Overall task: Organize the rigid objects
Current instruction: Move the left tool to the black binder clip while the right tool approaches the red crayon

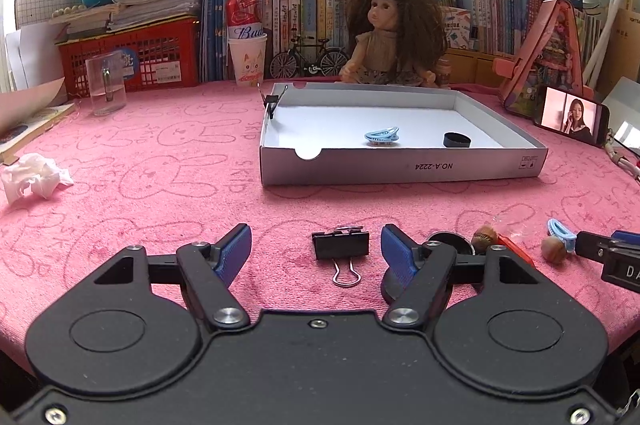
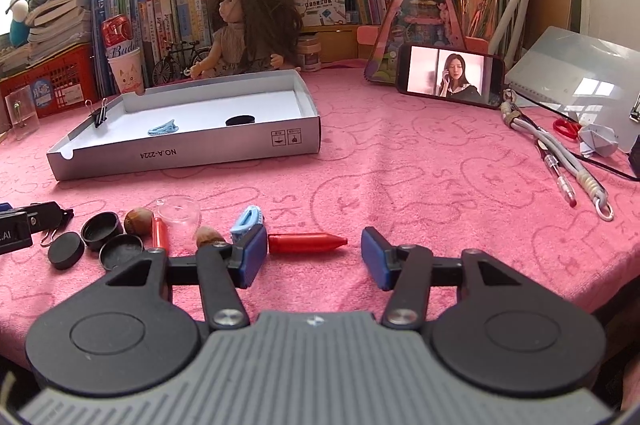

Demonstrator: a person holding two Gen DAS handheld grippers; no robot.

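My left gripper [image 1: 316, 251] stands open low over the pink cloth, with a black binder clip [image 1: 341, 245] lying between its blue pads, touching neither. My right gripper [image 2: 313, 257] is open too, and a red crayon-like stick [image 2: 306, 243] lies crosswise just ahead, between its fingertips. Left of it sit a blue hair clip [image 2: 248, 221], two nuts [image 2: 138, 221], black caps [image 2: 102, 229], a clear lid [image 2: 180, 213] and a second red stick [image 2: 160, 235]. The white box [image 1: 400, 167] holds another blue hair clip [image 1: 381, 136] and a black cap [image 1: 456, 139]. A binder clip [image 1: 272, 103] is clamped on its left wall.
A phone [image 2: 452, 75] leans at the back right, with cables, a pen [image 2: 560, 177] and red scissors [image 2: 566, 127] beside it. A doll [image 1: 394, 33], books and a red crate line the back. A glass cup [image 1: 106, 85] and crumpled tissue [image 1: 34, 177] lie at the left.
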